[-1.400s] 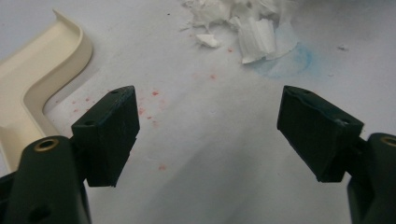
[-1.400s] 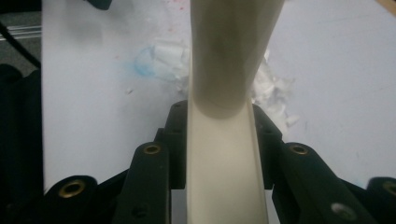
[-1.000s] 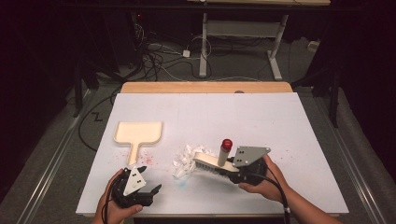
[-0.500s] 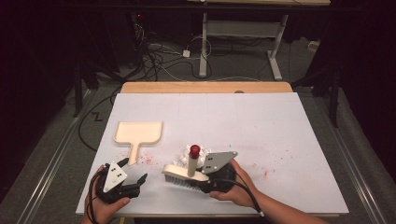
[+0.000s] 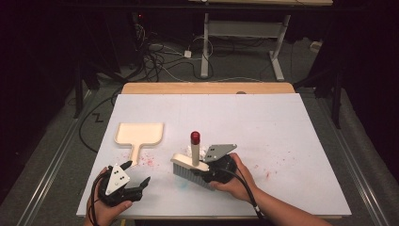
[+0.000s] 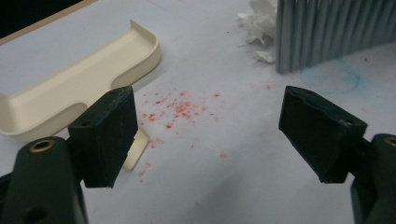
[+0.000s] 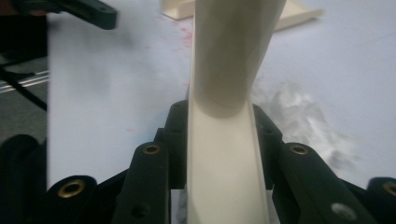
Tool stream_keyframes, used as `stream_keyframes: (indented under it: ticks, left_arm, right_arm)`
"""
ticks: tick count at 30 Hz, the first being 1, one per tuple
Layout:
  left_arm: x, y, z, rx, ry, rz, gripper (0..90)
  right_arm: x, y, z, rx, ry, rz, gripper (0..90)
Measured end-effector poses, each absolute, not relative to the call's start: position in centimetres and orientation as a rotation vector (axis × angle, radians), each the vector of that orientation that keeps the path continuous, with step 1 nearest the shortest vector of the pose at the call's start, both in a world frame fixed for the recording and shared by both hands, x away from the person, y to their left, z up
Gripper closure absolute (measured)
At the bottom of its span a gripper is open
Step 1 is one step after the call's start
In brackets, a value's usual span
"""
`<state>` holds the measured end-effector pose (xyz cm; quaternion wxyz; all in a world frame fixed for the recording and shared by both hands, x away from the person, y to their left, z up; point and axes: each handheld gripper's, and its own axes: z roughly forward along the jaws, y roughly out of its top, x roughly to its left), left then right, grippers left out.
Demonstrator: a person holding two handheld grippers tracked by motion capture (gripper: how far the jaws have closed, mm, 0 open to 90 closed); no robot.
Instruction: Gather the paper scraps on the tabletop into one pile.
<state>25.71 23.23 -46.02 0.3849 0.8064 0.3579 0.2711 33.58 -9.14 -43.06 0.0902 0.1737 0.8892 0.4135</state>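
Note:
A hand brush with a cream back, grey bristles and a red-tipped upright handle stands on the white table. My right gripper is shut on the brush's cream back, and the handle rises straight ahead of it. A cream dustpan lies flat to the left. Red crumbs lie scattered between the dustpan and the bristles. Crumpled white paper sits against the bristles. My left gripper is open and empty, low over the table.
More red crumbs dot the table to the right of the brush. A faint blue smear marks the surface by the bristles. Beyond the table's wooden far edge are cables and a desk frame on a dark floor.
My right gripper has carried the brush leftward across the table toward the dustpan side. The left gripper has shifted slightly left and stays open.

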Motion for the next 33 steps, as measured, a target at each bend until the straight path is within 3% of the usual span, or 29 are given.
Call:
stream_keyframes:
  ticks: [11, 21, 33]
  left_arm:
    - [25.8, 22.1, -46.4, 2.119, 0.871, 0.675, 18.9]
    - [25.7, 21.5, -46.7, 2.160, 0.843, 0.683, 18.9]
    - [25.7, 20.6, -47.0, 2.224, 0.805, 0.695, 18.9]
  right_arm:
    - [34.4, -11.7, -42.0, 0.569, 2.570, 1.208, 67.6]
    - [32.7, -14.6, -37.3, 0.514, 2.476, 1.351, 67.6]
    - [29.5, -25.1, -36.8, 0.539, 2.503, 1.150, 67.7]
